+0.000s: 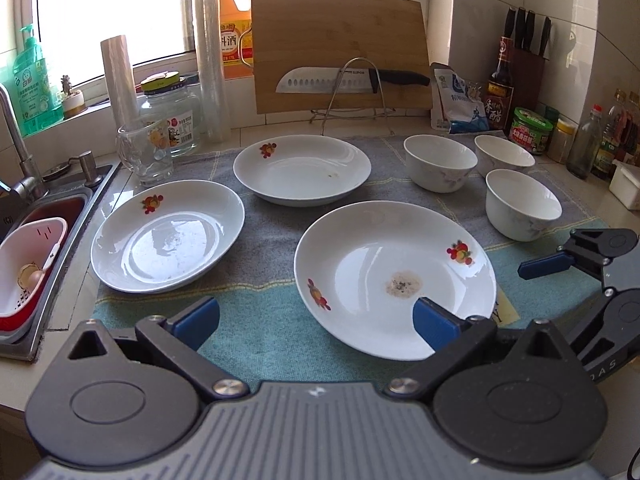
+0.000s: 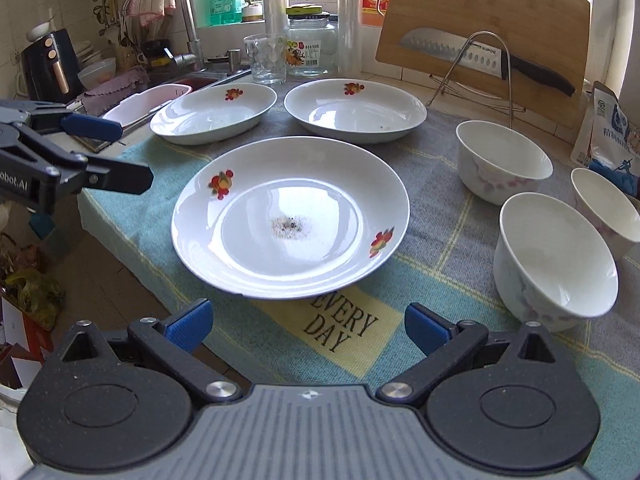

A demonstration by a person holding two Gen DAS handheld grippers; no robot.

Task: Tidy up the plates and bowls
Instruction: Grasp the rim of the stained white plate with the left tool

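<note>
While residue spots the nearest plate [image 2: 291,216], three bowls [image 2: 502,160] sit empty.

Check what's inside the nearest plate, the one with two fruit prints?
The nearest plate holds only a small brownish speckled stain at its centre, no food or utensils. Beneath it lies the towel; the patch directly under the plate is covered.

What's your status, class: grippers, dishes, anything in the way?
Left gripper open, right gripper open, both empty. Three plates and three bowls lie separate on the towel, unstacked. Nearest plate has residue; nothing blocks it.
</note>
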